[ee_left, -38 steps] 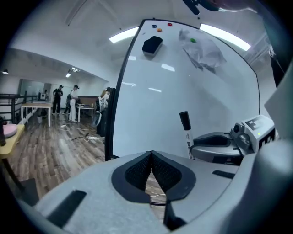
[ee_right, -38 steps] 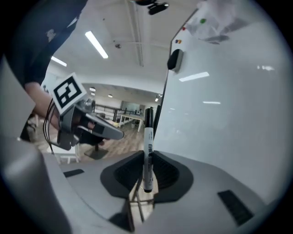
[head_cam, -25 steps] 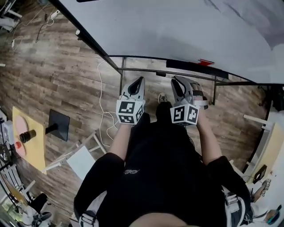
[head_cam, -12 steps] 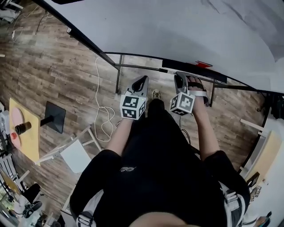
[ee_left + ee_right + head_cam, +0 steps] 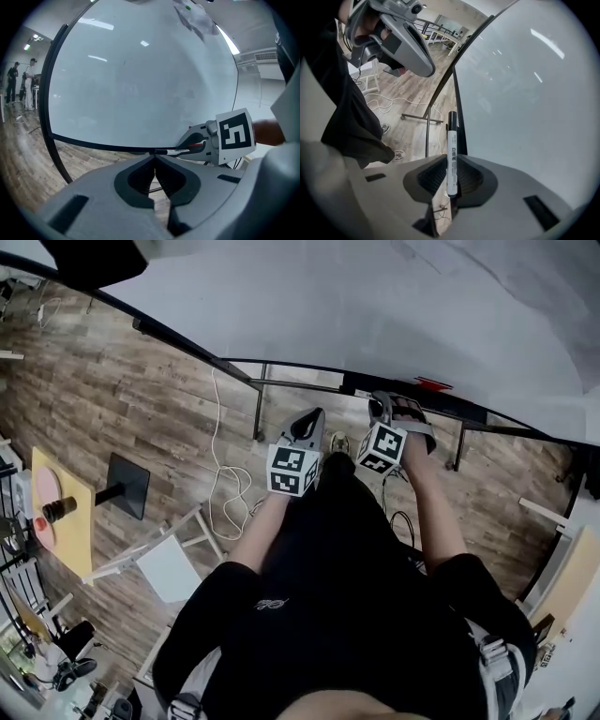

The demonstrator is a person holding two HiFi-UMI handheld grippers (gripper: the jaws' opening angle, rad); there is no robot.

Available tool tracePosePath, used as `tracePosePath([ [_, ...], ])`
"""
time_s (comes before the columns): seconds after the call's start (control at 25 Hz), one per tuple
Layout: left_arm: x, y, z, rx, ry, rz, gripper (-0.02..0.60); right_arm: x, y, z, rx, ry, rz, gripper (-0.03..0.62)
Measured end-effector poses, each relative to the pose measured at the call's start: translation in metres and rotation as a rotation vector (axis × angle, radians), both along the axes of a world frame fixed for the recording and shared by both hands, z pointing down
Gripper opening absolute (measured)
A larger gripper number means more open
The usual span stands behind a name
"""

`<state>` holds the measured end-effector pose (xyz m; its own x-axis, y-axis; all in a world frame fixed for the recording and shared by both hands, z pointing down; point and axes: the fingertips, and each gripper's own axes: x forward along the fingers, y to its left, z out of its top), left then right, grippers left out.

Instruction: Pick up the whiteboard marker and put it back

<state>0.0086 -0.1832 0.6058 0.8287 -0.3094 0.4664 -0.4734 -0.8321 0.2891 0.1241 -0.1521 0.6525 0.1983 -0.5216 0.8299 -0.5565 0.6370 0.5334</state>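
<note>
A big whiteboard [image 5: 375, 306] on a black frame fills the top of the head view. My right gripper [image 5: 379, 407] is shut on a white whiteboard marker [image 5: 452, 154], which sticks out past the jaws with its black cap forward. That cap lies close to the board's black edge [image 5: 457, 112]. The left gripper view shows the marker [image 5: 172, 151] lying level in the right gripper [image 5: 199, 143], just over the board's lower rail. My left gripper [image 5: 312, 418] hangs beside it on the left. The left gripper's [image 5: 154, 157] jaws are shut with nothing between them.
A black ledge [image 5: 412, 397] with a red thing [image 5: 433, 383] on it runs along the board's bottom. On the wood floor below are a white cable [image 5: 220, 474], a white stool [image 5: 169, 563], a black stand base [image 5: 127, 486] and a yellow table [image 5: 61, 521]. Two people [image 5: 29, 82] stand far off.
Both grippers have moved forward and down toward the board's lower rail. The right one has tipped more steeply down, with the marker still in its jaws.
</note>
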Motion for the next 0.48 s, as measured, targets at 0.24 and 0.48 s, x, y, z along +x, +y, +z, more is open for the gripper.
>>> tracePosePath([
  [0.24, 0.004, -0.005, 0.008, -0.017, -0.011, -0.028, 0.007, 0.007, -0.001, 0.012, -0.024, -0.012, -0.013, 0.057],
  [0.48, 0.007, -0.010, 0.009, -0.019, -0.012, -0.045, 0.006, 0.013, -0.004, 0.019, -0.037, -0.023, 0.000, 0.057],
])
